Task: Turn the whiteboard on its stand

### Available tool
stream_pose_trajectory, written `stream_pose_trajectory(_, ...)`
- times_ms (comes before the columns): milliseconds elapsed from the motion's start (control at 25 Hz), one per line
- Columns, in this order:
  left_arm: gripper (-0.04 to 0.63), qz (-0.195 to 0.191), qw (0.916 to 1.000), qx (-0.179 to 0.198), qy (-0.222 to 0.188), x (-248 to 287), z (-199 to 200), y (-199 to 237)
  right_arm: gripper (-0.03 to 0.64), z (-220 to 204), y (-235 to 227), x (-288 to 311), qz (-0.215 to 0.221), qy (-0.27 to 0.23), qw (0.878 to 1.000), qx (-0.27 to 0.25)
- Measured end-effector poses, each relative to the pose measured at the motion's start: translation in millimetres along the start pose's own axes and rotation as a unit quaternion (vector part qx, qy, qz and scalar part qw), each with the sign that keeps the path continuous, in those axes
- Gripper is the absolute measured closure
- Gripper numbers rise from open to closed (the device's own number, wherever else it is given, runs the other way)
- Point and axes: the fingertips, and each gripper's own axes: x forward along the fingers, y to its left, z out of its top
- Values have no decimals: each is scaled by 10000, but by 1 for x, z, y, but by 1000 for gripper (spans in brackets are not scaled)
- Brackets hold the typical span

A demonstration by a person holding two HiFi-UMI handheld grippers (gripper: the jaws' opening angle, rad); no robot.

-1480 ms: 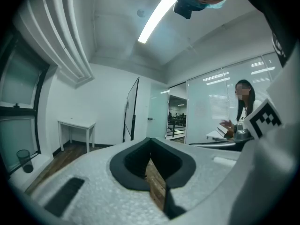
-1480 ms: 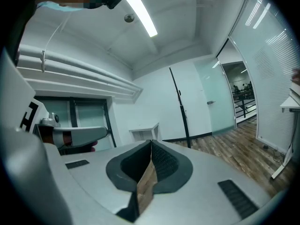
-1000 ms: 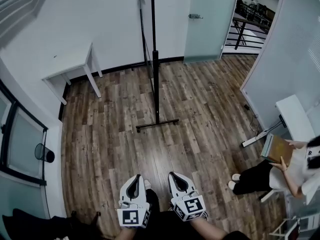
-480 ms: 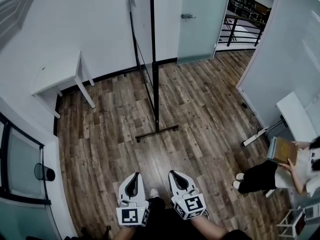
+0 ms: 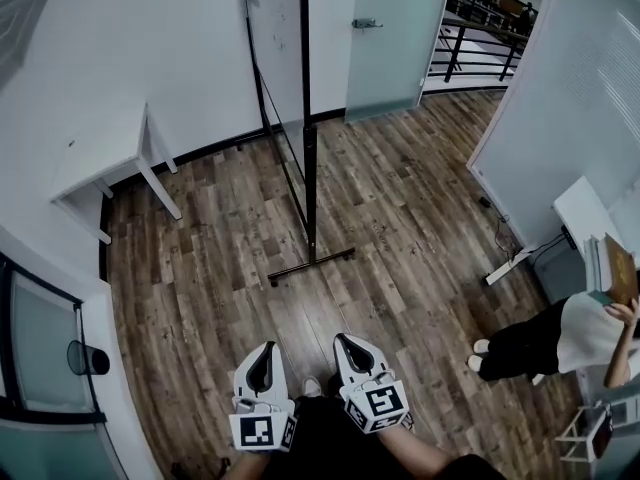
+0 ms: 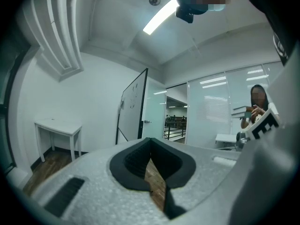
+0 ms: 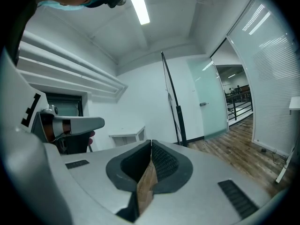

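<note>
Left gripper (image 5: pixel 268 353) and right gripper (image 5: pixel 345 343) both closed, empty; whiteboard (image 5: pixel 304 58) well ahead, edge-on. Walk in, open jaws, clamp frame edge before swinging.

Floor (image 5: pixel 420 238) wood planks, matt grain. Whiteboard stand (image 5: pixel 311 208) black, probably metal. Door (image 5: pixel 385 48) frosted glass. Table (image 5: pixel 100 153) white, smooth.

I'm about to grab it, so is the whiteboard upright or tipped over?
Upright: the whiteboard stands vertical on its black stand, whose foot bar lies flat on the wood floor.
</note>
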Motion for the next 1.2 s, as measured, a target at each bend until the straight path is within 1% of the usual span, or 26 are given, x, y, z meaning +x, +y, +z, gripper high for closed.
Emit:
stream_pose_trajectory(120,581,0,10000,-22,68,15,-4,3,603,1,-8,15,12,8,10000,12)
stream_pose_trajectory(240,581,16,10000,11,46,35,-2,7,603,6,-21,34,19,-34,10000,18)
stream_pose_trajectory(360,581,69,10000,30,22,62,2,17,603,14,-36,59,-6,-57,10000,36)
stream_pose_trajectory(600,581,126,9999,63,-40,118,12,35,603,24,-63,115,78,-15,10000,28)
stream_pose_trajectory(1000,581,207,9997,85,-80,217,32,53,603,64,-127,209,-18,-34,10000,-41)
stream_pose_trajectory(1200,581,304,9995,86,-95,254,38,60,601,78,-151,251,73,-30,9999,-94)
